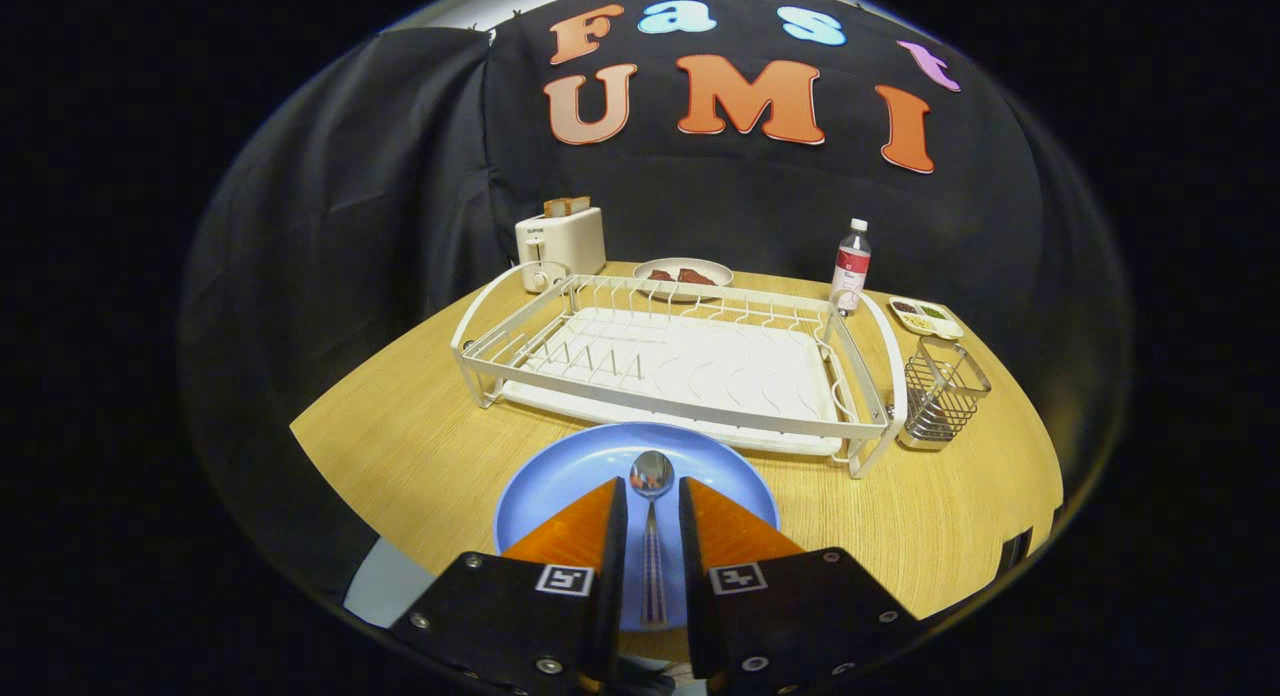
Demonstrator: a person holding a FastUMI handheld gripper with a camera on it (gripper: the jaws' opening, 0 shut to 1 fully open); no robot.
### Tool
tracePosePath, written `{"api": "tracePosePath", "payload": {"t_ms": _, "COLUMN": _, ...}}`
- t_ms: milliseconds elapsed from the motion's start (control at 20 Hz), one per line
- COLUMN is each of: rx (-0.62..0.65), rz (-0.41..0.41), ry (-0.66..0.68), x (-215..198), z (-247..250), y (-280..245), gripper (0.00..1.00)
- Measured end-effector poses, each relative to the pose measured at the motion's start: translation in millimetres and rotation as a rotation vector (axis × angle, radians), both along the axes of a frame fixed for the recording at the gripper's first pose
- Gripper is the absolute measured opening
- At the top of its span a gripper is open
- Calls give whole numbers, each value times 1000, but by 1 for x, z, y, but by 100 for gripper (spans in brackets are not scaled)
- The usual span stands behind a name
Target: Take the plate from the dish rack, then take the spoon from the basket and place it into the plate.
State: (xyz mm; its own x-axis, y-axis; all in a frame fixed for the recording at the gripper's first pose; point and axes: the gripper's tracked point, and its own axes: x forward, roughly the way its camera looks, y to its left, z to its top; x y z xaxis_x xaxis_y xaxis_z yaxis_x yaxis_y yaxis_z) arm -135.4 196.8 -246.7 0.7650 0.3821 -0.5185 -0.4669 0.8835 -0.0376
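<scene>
Your gripper (652, 496) hangs over the blue plate (560, 476) with fingers parted around the spoon (651, 476), apparently released; withdrawing crookedly could snag its handle and flick it off.

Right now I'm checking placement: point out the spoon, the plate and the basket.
spoon (651, 473), gripper view, its bowl.
plate (560, 471), gripper view, bare rim left of the spoon.
basket (942, 396), gripper view, its wire wall.

The gripper (652, 496) was held low over the near edge of the counter (400, 446), pointing across it toward the far edge. Its two fingers (585, 526) stood parallel with a narrow gap, each side clear of the spoon (651, 476) handle lying between them.
</scene>
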Motion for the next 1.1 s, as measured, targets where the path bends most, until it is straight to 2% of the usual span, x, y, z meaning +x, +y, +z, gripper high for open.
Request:
{"api": "tracePosePath", "payload": {"t_ms": 100, "rx": 2, "rz": -15, "ry": -3, "x": 1, "z": 6, "y": -5, "gripper": 41}}
{"api": "tracePosePath", "payload": {"t_ms": 150, "rx": 6, "rz": -24, "ry": -7, "x": 3, "z": 9, "y": -7, "gripper": 44}}
{"api": "tracePosePath", "payload": {"t_ms": 300, "rx": 15, "rz": -50, "ry": -20, "x": 11, "z": 21, "y": -16, "gripper": 73}}
{"api": "tracePosePath", "payload": {"t_ms": 450, "rx": 37, "rz": -86, "ry": -31, "x": 19, "z": 37, "y": -28, "gripper": 94}}
{"api": "tracePosePath", "payload": {"t_ms": 500, "rx": 43, "rz": -97, "ry": -38, "x": 22, "z": 44, "y": -31, "gripper": 98}}
{"api": "tracePosePath", "payload": {"t_ms": 1100, "rx": 60, "rz": -212, "ry": -233, "x": 83, "z": 156, "y": -94, "gripper": 98}}
